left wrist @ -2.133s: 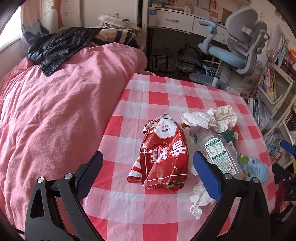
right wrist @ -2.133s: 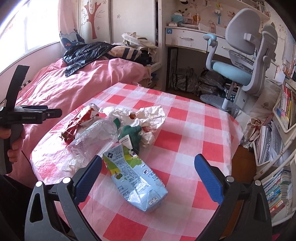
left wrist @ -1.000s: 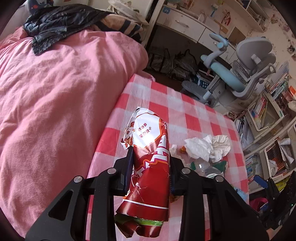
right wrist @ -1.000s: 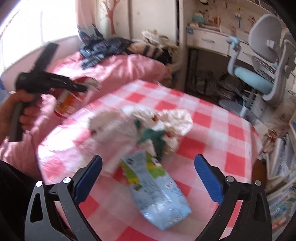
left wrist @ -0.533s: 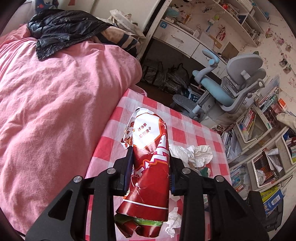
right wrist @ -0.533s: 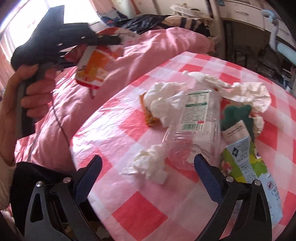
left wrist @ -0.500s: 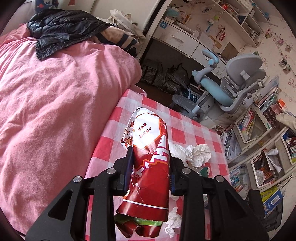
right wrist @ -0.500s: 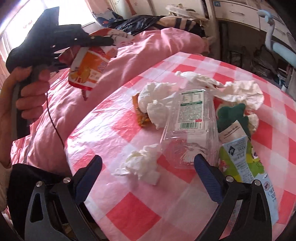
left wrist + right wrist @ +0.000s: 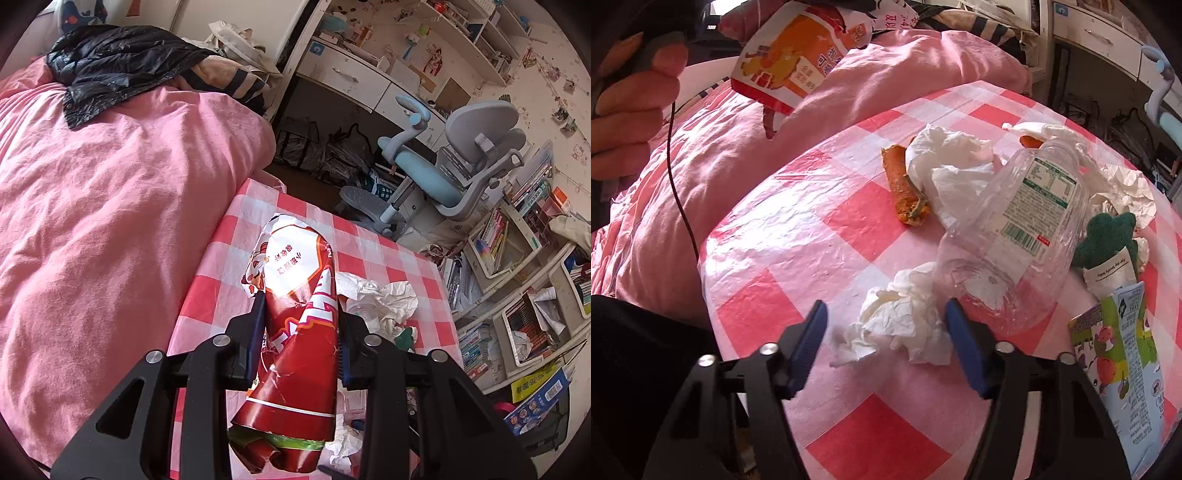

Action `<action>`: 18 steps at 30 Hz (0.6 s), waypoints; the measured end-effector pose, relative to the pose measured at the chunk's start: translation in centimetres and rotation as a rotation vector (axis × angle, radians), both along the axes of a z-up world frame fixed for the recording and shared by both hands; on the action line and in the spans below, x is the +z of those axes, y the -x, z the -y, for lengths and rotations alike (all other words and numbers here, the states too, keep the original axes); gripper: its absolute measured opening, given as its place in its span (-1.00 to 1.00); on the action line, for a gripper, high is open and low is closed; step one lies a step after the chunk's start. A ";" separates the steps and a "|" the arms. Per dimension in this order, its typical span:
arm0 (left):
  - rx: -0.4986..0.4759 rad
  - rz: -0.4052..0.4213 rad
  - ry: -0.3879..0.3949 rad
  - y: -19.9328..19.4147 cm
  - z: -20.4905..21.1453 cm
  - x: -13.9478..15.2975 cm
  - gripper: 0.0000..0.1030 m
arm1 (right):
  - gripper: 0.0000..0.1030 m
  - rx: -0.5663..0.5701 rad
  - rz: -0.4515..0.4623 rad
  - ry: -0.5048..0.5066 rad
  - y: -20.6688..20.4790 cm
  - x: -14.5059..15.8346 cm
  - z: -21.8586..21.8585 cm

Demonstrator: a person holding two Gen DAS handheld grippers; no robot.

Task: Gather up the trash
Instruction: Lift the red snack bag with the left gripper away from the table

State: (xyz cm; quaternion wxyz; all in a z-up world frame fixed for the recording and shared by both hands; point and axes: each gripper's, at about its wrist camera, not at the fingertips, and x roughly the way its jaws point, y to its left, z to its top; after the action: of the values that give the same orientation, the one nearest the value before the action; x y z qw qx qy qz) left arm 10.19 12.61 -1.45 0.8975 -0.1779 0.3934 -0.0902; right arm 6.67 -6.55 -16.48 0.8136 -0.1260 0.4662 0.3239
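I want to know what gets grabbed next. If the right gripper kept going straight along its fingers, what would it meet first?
Most likely the crumpled white tissue, which lies between the right gripper fingers, whose jaws have just been closing. The clear plastic bottle lies just beyond, to the right; depth is uncertain.

My desk [image 9: 236, 236] wears a red-and-white checked cloth and sits right against a bed [image 9: 110, 206] with a pink cover, a black jacket [image 9: 114, 62] heaped at its far end. Beyond stand a grey-blue swivel chair [image 9: 454, 173], white drawers [image 9: 354, 77] and crowded bookshelves [image 9: 517, 258], all in daylight
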 end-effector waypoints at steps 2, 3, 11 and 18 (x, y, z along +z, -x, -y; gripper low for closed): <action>-0.003 0.001 -0.004 0.0 0.1 0.0 -0.41 | -0.38 -0.002 0.014 0.018 -0.3 -0.2 -0.4; -0.004 0.001 -0.007 -0.1 0.1 0.0 -0.41 | -0.46 0.000 0.011 0.017 -0.3 -0.1 -0.2; -0.093 0.020 -0.028 1.0 2.1 -0.4 -0.41 | -0.54 0.026 0.072 -0.045 1.6 3.8 2.3; -0.285 0.087 0.002 4.7 7.8 0.2 -0.41 | -0.54 -0.148 0.221 -0.191 6.5 11.6 13.3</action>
State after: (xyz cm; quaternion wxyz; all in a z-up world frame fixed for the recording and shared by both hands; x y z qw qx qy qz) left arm 5.48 4.77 -1.24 0.8916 -0.1171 0.3752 -0.2247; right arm 0.13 -19.87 -4.86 0.8899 -0.0485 0.3489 0.2899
